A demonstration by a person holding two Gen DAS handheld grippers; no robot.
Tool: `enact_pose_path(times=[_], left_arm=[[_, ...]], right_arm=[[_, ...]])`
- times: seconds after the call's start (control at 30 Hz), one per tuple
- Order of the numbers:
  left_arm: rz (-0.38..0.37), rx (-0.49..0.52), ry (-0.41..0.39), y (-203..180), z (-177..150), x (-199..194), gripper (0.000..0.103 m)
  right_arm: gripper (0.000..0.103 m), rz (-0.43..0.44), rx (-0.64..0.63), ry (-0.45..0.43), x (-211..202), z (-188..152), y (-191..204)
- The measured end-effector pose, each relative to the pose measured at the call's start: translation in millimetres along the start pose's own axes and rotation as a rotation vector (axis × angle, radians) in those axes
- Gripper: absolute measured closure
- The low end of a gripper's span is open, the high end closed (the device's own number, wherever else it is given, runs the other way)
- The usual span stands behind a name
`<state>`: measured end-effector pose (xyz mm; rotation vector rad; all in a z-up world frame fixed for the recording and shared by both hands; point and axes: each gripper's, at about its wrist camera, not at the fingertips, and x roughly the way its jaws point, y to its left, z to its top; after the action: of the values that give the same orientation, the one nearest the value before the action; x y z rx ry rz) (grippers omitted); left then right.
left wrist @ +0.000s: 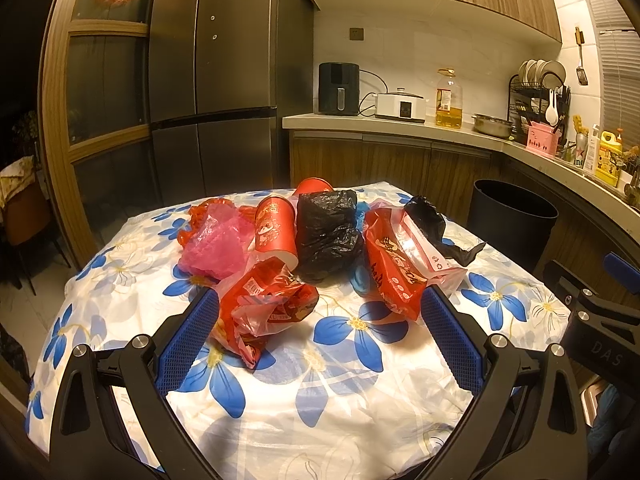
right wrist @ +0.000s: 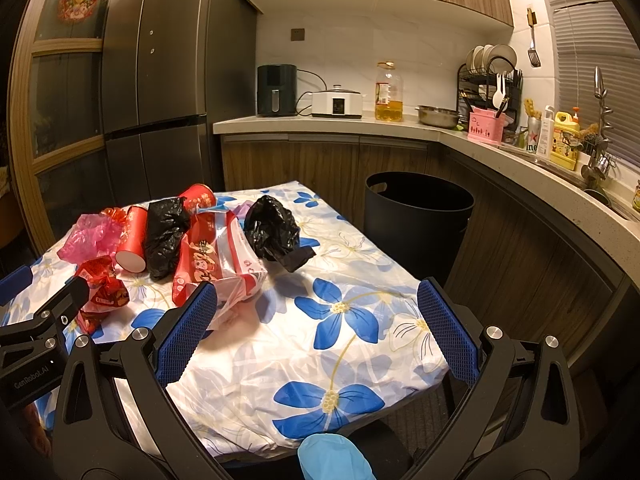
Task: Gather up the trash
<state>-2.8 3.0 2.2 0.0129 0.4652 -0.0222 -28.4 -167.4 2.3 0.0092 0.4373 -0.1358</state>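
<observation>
Right now both claws hover spread wide over the table with its blue-flowered cloth, pinching nothing. The left gripper frames a crumpled red wrapper; the right gripper hangs nearer the table's edge. Trash lies heaped at the far end: pink plastic, a red paper cup, black bags. A black bin stands just beside the table.

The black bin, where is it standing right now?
The black bin stands on the floor off the table's far right corner, against the wooden counter cabinets; in both views it sits right of the trash pile.
</observation>
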Motion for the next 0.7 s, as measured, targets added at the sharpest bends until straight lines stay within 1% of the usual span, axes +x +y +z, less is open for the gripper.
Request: enact_pose_path(times=[0.7], left_arm=[[-0.001, -0.003, 0.0, 1.9, -0.4, -0.6, 0.006]], right_arm=[[0.004, 0.0, 0.0, 0.0, 0.3, -0.6, 1.0]])
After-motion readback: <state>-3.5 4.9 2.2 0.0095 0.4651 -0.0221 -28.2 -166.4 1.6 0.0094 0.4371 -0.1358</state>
